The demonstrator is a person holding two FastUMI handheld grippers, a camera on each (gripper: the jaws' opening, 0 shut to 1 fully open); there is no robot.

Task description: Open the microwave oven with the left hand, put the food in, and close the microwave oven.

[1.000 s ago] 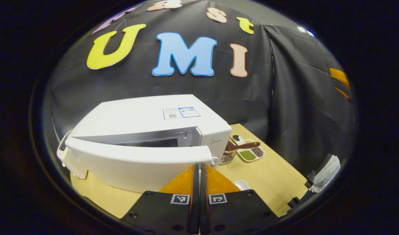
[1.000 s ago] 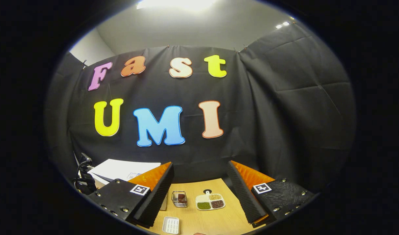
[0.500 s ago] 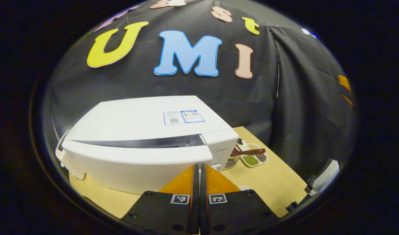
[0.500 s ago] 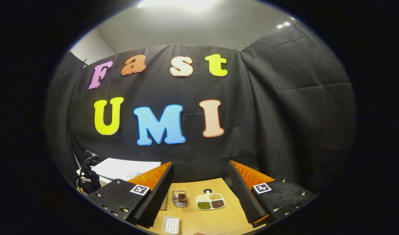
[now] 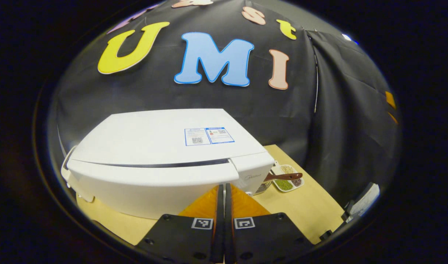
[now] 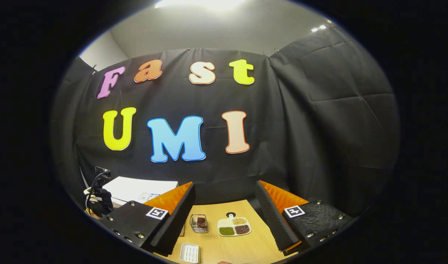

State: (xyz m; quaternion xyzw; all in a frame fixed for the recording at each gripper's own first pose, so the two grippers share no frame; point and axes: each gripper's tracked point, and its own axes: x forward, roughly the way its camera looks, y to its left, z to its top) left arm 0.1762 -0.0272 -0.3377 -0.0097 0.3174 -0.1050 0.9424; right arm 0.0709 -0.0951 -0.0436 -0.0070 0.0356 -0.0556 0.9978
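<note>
Microwave oven [image 5: 161, 154]: white, centre-left of the left gripper view, standing on the worktop [image 5: 301, 205]. Door [image 5: 147, 179] nearly flush with the body; only a thin dark seam along its top edge. Judgement: closing step, almost complete.

Left tongs [image 5: 224, 190]: clenched, nothing between them, tips against the door's lower right edge at bottom centre of frame.

Right tongs [image 6: 226, 209]: released, empty, held above the worktop at bottom centre of the right gripper view.

Smaller items, lower centre of the right view: divided dish [image 6: 234, 227] of grains, wire basket [image 6: 199, 223], small white tray [image 6: 189, 253]. Food itself not visible; presumably inside the oven.

To finish well: press straight in near the latch side, steady, until the seam disappears. Avoid sliding the oven back across the worktop.
</note>
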